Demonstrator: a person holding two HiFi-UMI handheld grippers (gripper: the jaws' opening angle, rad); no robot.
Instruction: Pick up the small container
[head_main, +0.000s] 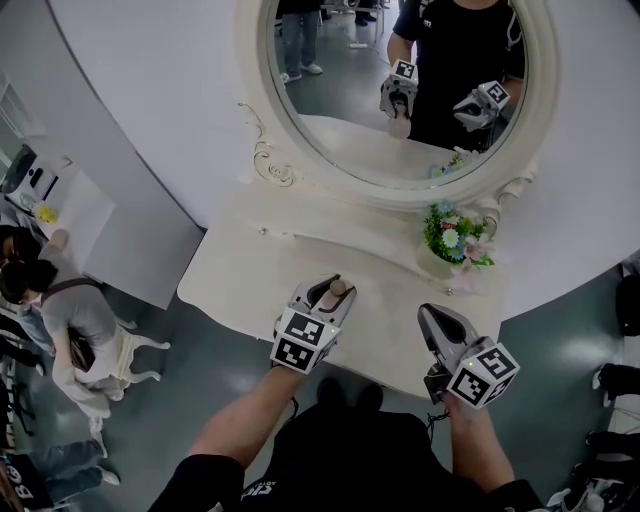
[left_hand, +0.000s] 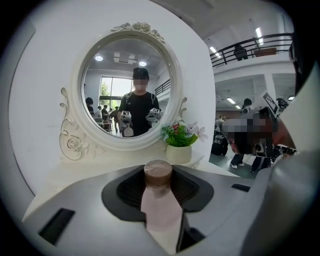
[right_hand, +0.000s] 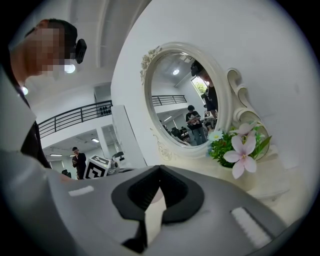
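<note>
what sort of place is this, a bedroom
Probably a large public hall with a staged vanity set, not a home: oval mirror over a white table, a balcony railing above, bystanders nearby.

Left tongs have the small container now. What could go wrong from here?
1. The left tongs clamp the small container by its body, and its brown cap pokes past the pads. It may tilt or slip if the hold loosens.
2. The flower pot stands on the table to the right. A swing that way might knock it.
3. The mirror is just ahead, so pushing forward risks a bump.
</note>
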